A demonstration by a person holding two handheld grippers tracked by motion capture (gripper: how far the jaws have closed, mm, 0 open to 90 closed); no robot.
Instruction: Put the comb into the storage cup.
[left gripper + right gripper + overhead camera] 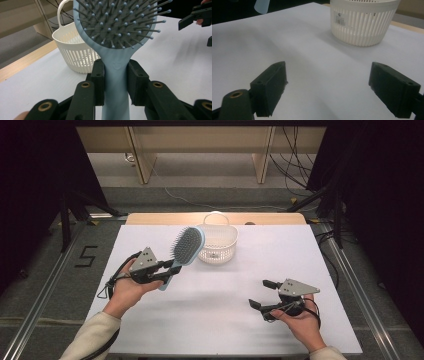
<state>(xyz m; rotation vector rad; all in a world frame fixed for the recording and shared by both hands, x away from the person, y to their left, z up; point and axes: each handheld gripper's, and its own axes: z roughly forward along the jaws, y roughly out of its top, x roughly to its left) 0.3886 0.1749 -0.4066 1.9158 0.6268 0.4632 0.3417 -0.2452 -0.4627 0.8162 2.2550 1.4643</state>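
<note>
A light blue hairbrush [186, 247] with grey bristles is held above the white table, its head up and tilted toward the basket. My left gripper [172, 269] is shut on its handle; in the left gripper view both pads press the handle of the hairbrush [115, 75] just below the bristle head. A white slatted basket [218, 242] with a loop handle stands at the table's back middle, right of the brush head. My right gripper [263, 294] rests low over the front right of the table, open, with nothing between its fingers [272, 86].
The table [280, 255] has a white top with a wooden strip along its far edge. The basket [363, 22] carries a barcode label. Metal rails run along both sides, cables lie on the floor behind, and a "5" is marked on the floor at the left.
</note>
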